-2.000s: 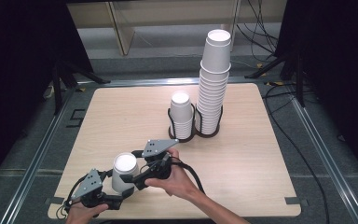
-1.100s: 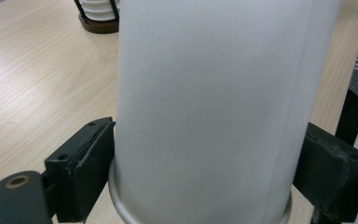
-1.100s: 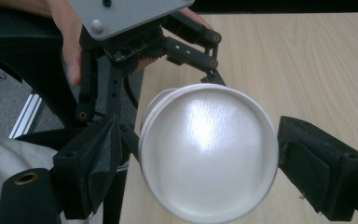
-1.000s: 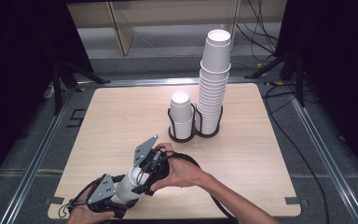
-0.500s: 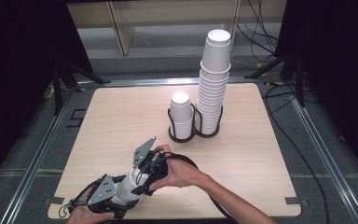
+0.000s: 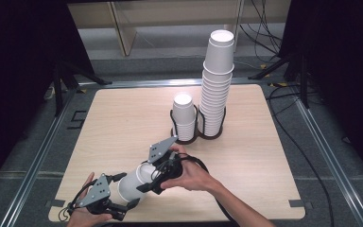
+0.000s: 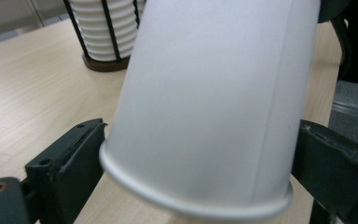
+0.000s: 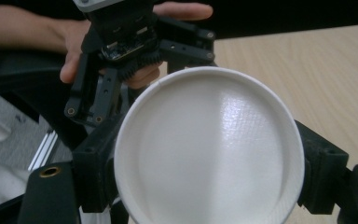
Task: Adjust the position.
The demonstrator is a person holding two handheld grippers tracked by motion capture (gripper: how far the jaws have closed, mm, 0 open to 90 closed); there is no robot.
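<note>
A white paper cup [image 6: 133,183] lies tilted just above the table near its front left, held at both ends. My left gripper [image 6: 124,204] is shut on its rolled rim end; in the left gripper view the cup [image 7: 209,107] fills the space between the gripper's [image 7: 200,156] black jaws. My right gripper [image 6: 154,177] is shut on the other end, and in the right gripper view the cup's round recessed end [image 8: 209,149] faces the camera between that gripper's [image 8: 207,161] jaws. Behind it there I see the left gripper [image 8: 135,42] and a hand.
A black wire holder [image 6: 196,135] at the table's back centre carries a short stack of upturned cups [image 6: 184,118] and a tall stack [image 6: 216,90]. The wooden table [image 6: 123,118] has metal rails along its sides, and cables run at the right.
The cup stood upright between the grippers two seconds ago; it is now tipped over toward the front left, with both grippers lower and nearer the front edge. Hardly any motion in the last half second.
</note>
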